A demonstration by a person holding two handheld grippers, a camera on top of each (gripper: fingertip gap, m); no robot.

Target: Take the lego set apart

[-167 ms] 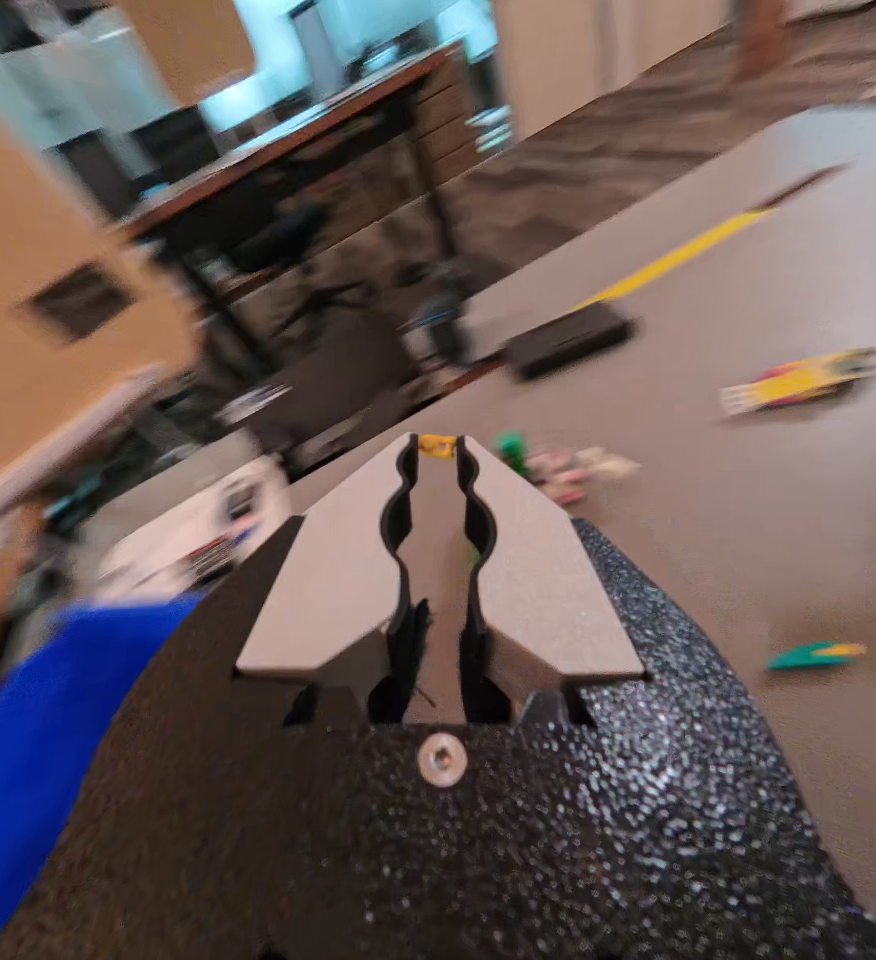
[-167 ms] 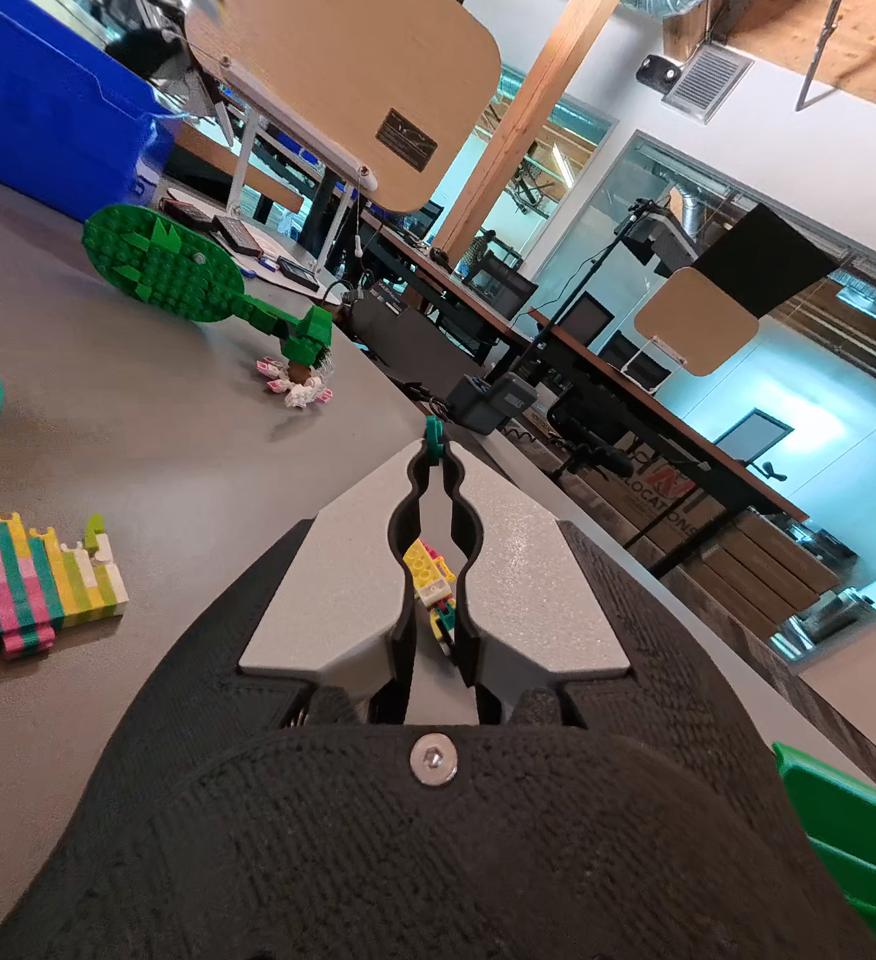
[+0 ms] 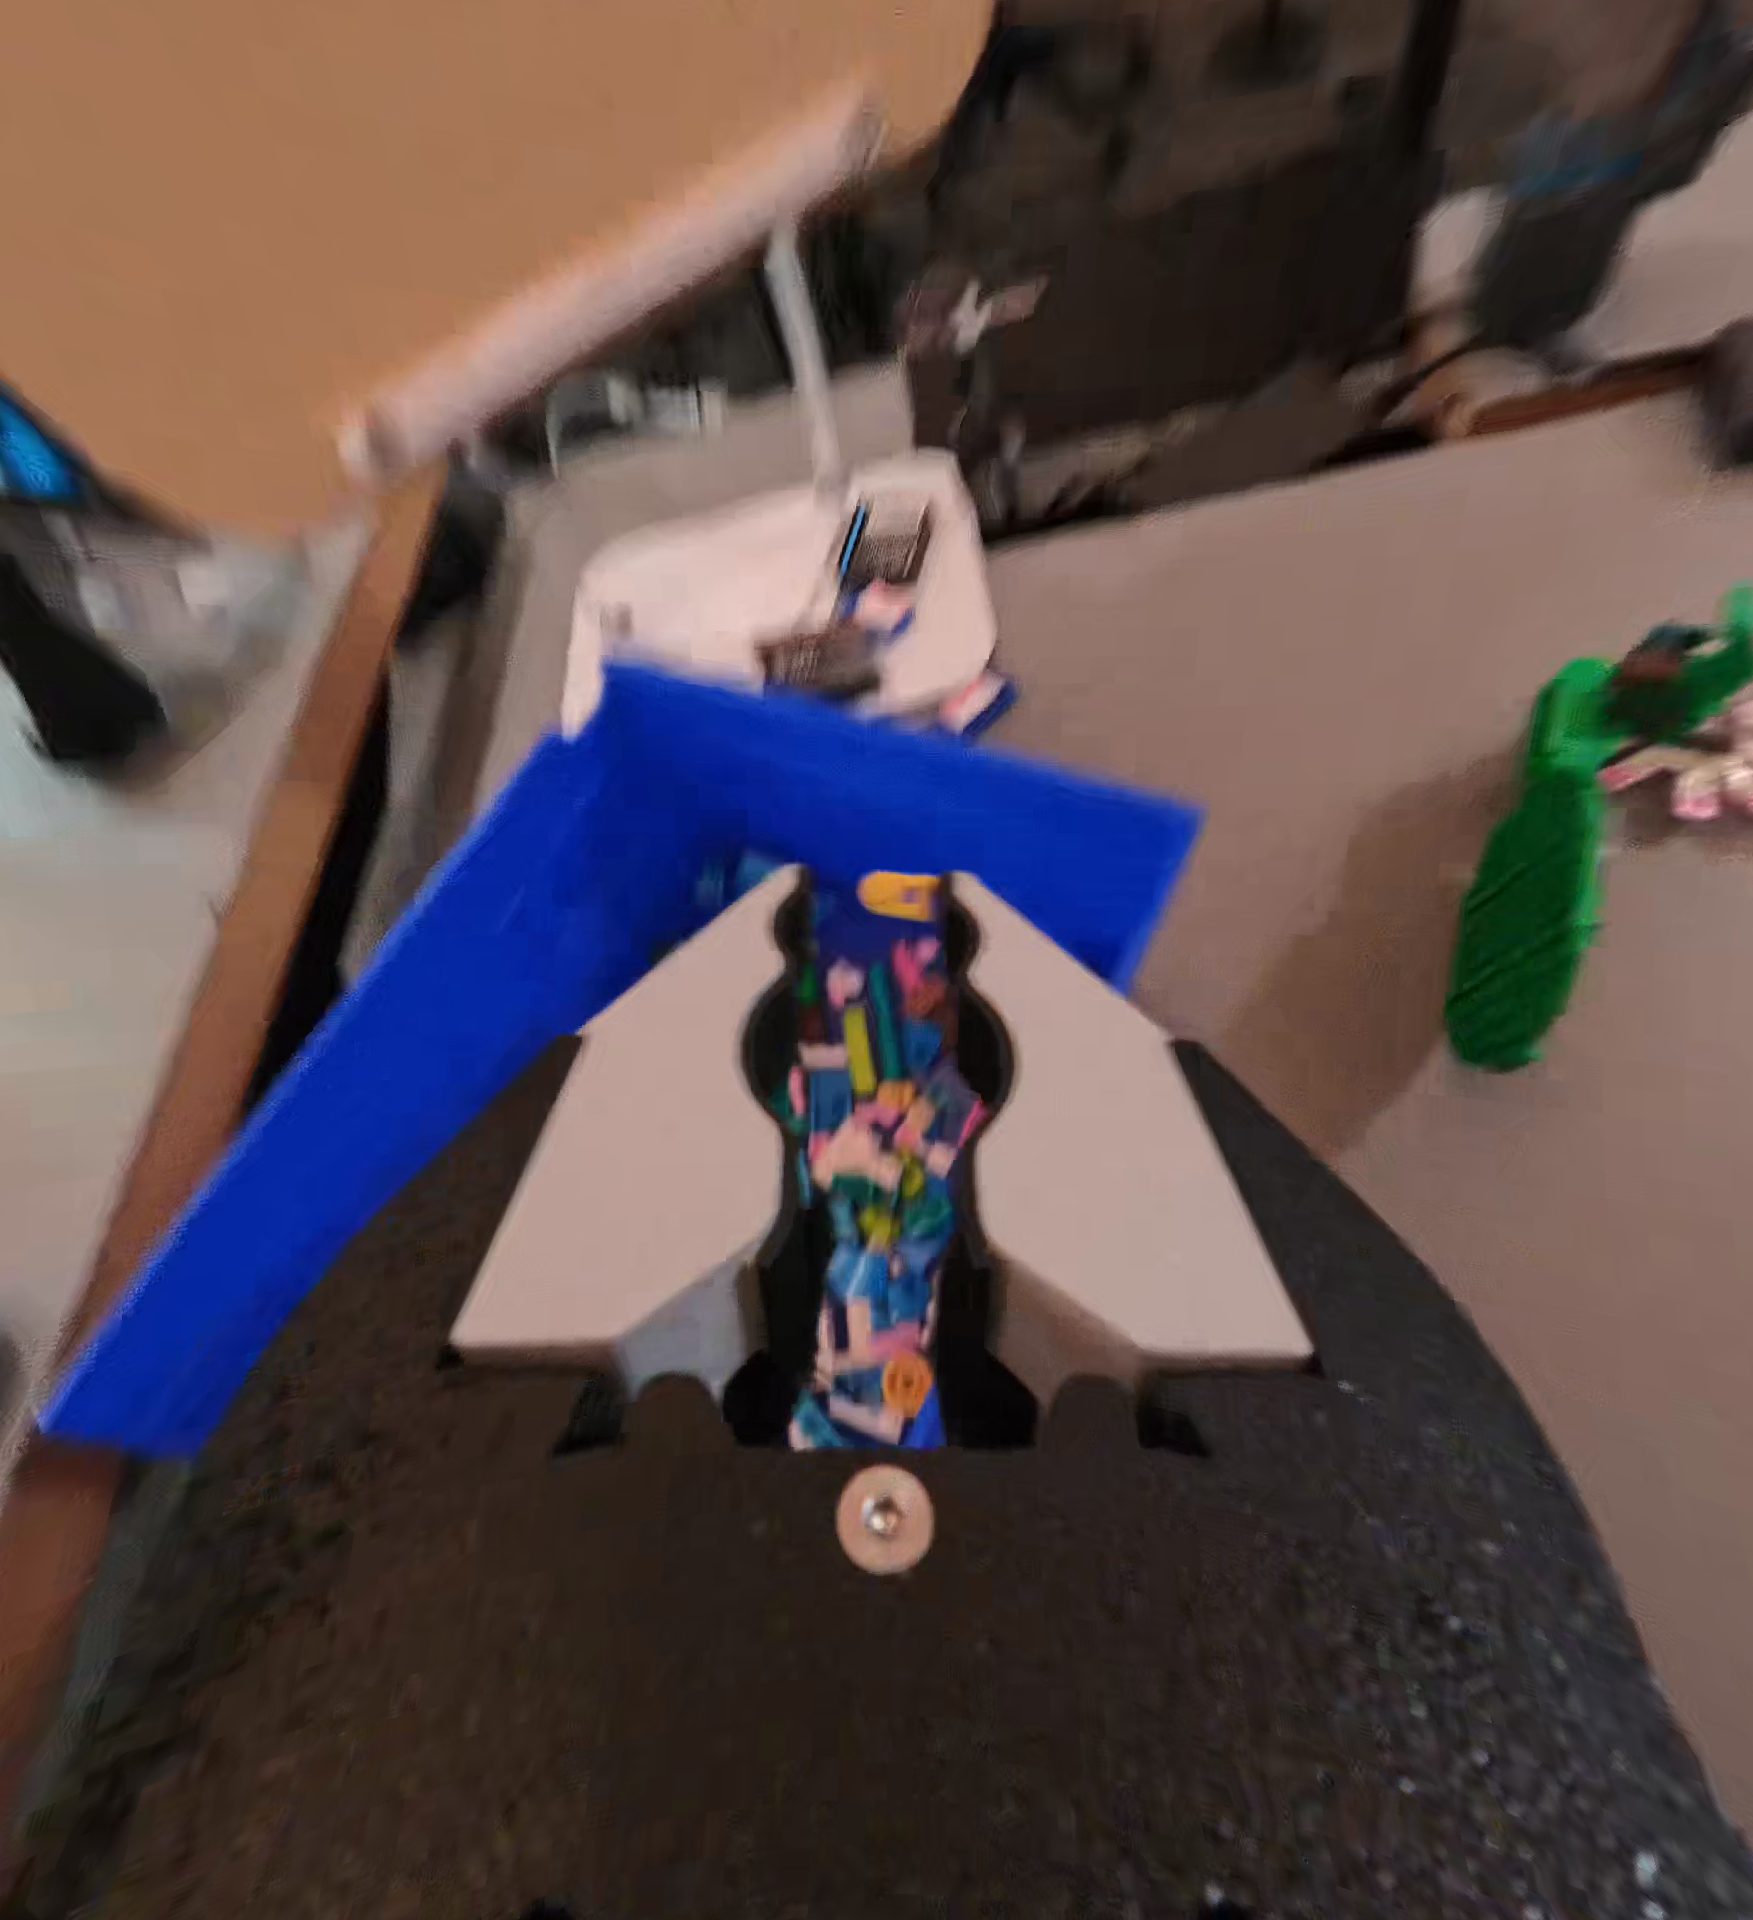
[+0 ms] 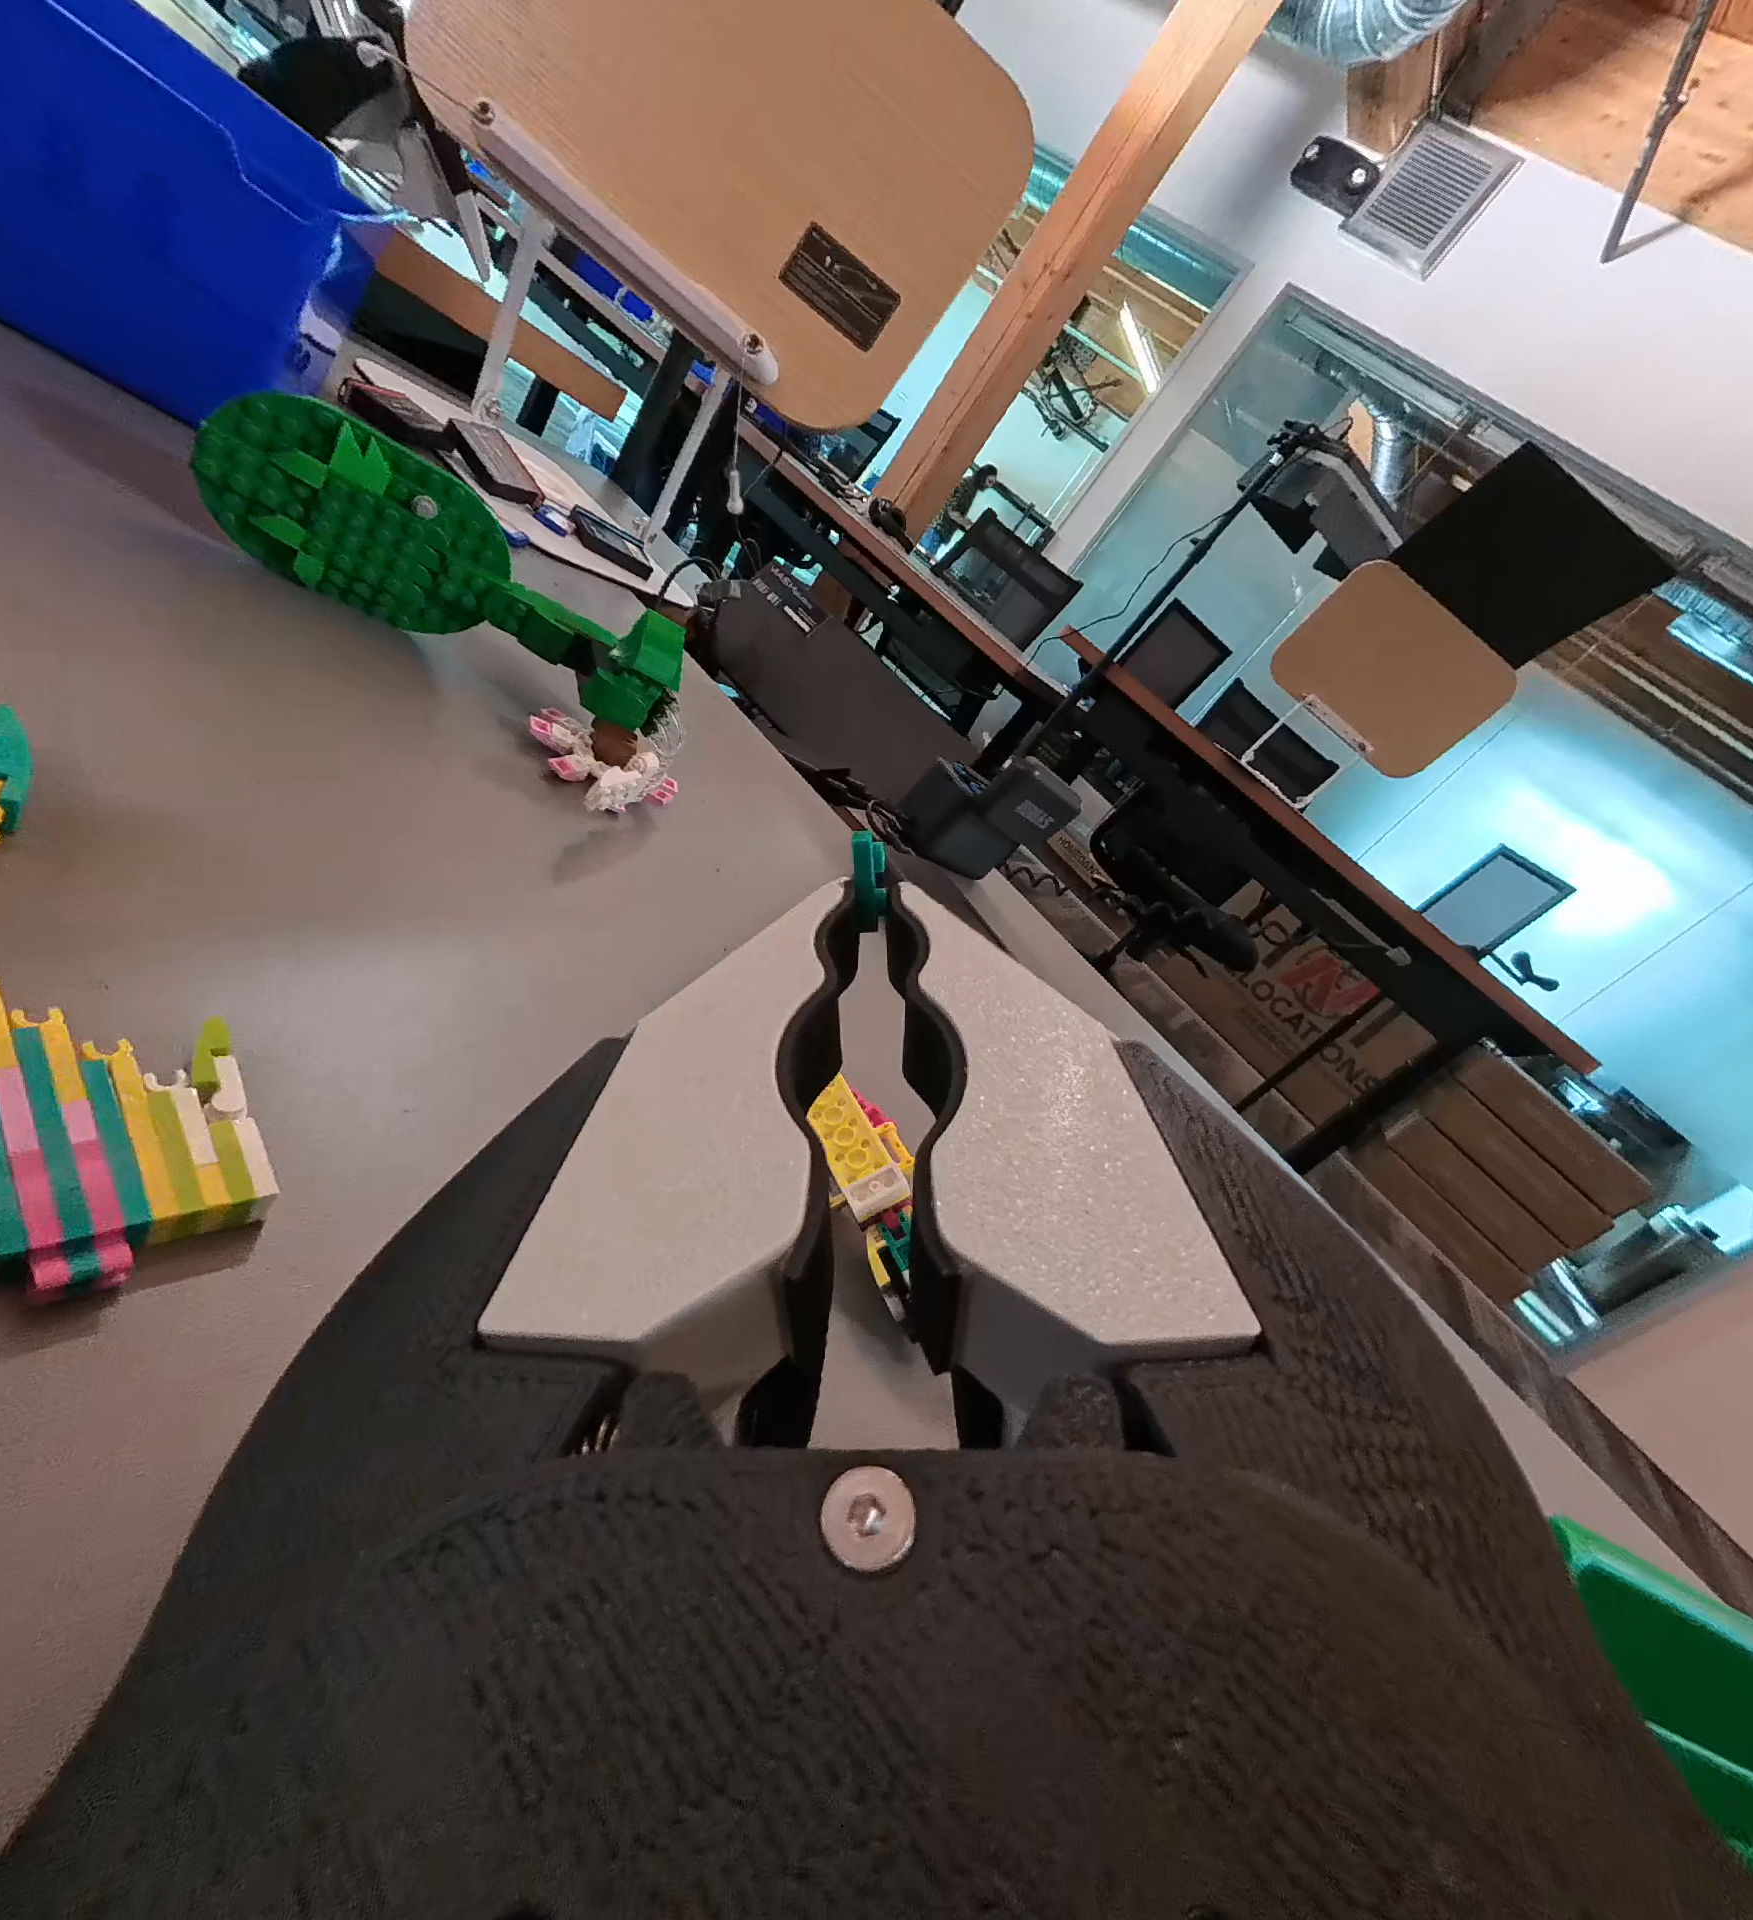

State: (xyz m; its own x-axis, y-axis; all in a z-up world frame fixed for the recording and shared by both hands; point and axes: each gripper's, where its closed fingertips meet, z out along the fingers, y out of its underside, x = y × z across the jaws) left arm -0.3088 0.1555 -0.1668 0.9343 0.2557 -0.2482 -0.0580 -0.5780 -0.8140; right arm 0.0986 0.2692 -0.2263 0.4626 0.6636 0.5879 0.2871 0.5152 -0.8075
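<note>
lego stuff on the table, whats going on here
A person with two handheld grippers is taking a lego set apart. The left gripper holds a small yellow piece over a blue bin of loose bricks. The right gripper pinches a teal piece. A striped block and green leaf build lie on the table.
</note>
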